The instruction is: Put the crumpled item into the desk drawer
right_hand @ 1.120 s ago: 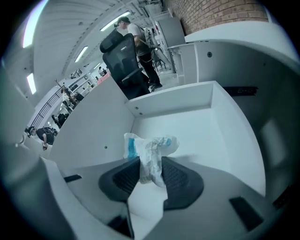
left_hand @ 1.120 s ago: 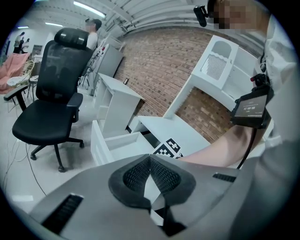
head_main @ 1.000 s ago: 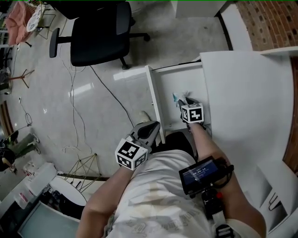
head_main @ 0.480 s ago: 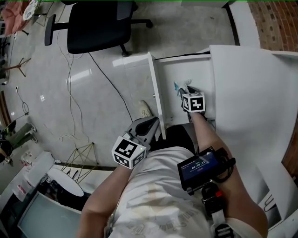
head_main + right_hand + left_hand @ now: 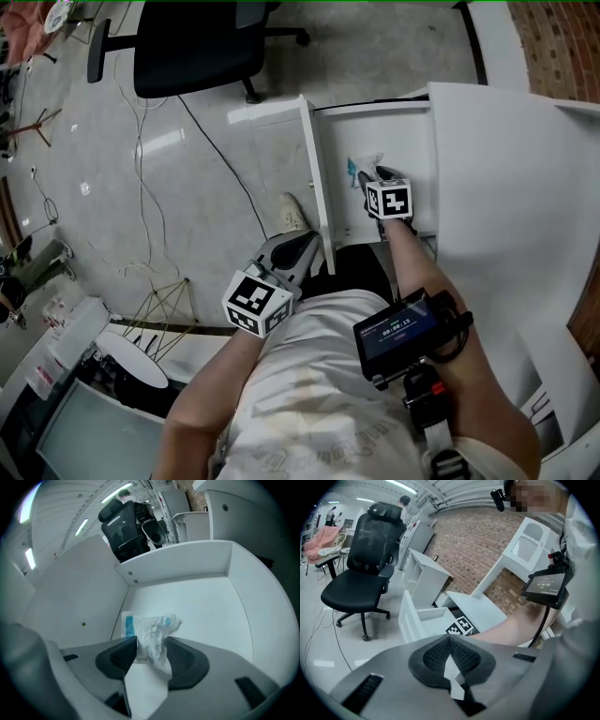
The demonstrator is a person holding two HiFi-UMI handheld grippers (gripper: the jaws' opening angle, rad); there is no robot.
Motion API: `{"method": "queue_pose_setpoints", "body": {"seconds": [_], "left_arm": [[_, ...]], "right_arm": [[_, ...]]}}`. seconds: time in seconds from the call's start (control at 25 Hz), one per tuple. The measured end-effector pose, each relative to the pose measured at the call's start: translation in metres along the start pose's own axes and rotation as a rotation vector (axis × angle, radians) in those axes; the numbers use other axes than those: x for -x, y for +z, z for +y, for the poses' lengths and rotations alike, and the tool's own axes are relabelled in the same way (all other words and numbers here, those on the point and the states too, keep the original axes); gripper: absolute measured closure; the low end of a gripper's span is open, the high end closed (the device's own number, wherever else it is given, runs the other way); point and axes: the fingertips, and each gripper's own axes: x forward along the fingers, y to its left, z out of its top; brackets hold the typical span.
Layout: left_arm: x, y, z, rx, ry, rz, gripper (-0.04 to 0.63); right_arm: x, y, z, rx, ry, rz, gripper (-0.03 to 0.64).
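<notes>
The crumpled item (image 5: pixel 150 634), a clear plastic wrapper with blue print, lies on the floor of the open white desk drawer (image 5: pixel 201 597). My right gripper (image 5: pixel 151 654) points steeply down into the drawer. Its jaws have just been opening, and the wrapper still sits between the pads without being squeezed. In the head view the wrapper (image 5: pixel 359 172) shows just past the right gripper (image 5: pixel 372 180) inside the drawer (image 5: pixel 323 141). My left gripper (image 5: pixel 302 248) hovers outside the drawer front, near the person's body. Its pads meet with nothing between them (image 5: pixel 450 641).
A black office chair (image 5: pixel 197 47) stands on the pale floor beyond the drawer. Cables (image 5: pixel 141 178) trail across the floor at left. The white desk top (image 5: pixel 506 187) lies right of the drawer. A shoe (image 5: pixel 292 217) rests beside the drawer front.
My right gripper has sunk a little deeper into the drawer with the wrapper. The left gripper has hardly moved.
</notes>
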Motion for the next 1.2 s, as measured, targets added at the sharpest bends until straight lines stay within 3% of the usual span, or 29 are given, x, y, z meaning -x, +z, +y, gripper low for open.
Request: {"method": "queue_pose_setpoints", "body": {"seconds": [0.68, 1.2], "left_arm": [[-0.002, 0.0, -0.023, -0.093, -0.034, 0.029, 0.574], [-0.002, 0.018, -0.038, -0.161, -0.072, -0.002, 0.574]], "right_arm": [[0.025, 0.006, 0.004, -0.065, 0.022, -0.082, 0.41], [0.072, -0.002, 0.002, -0.125, -0.004, -0.203, 0.478]]}}
